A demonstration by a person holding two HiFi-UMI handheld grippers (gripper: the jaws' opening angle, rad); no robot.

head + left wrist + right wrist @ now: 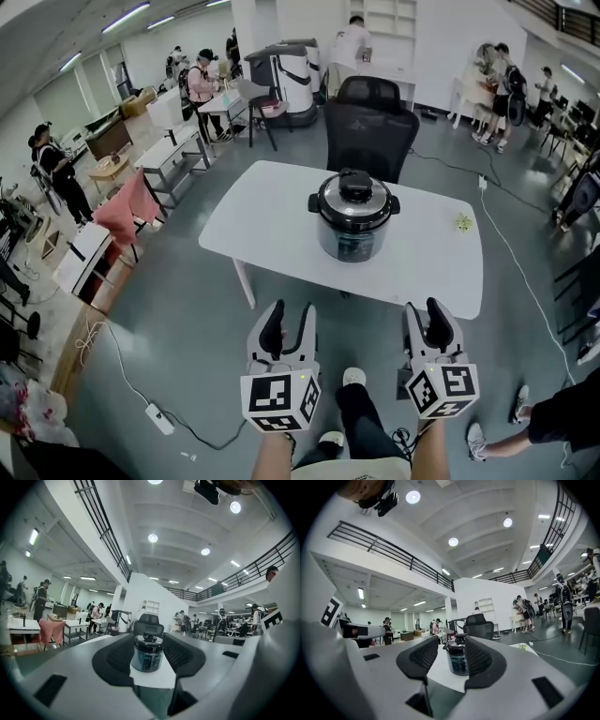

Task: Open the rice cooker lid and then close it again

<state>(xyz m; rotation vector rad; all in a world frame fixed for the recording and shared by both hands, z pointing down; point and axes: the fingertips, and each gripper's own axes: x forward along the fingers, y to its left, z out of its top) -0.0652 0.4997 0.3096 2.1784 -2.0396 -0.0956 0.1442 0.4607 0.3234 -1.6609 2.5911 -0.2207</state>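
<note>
— Open-plan hall, head view: one white surface [272,216], one rice cooker [353,217] near its middle, lid [354,187] down. Two tools, left tool [289,317] and right tool [427,315], both gaping, well short of it.
— Left gripper view: rice cooker [147,653] framed between wide jaws, untouched.
— Right gripper view matches (wide, empty). A lopsided push on the lid could skid the rice cooker [458,657].
</note>
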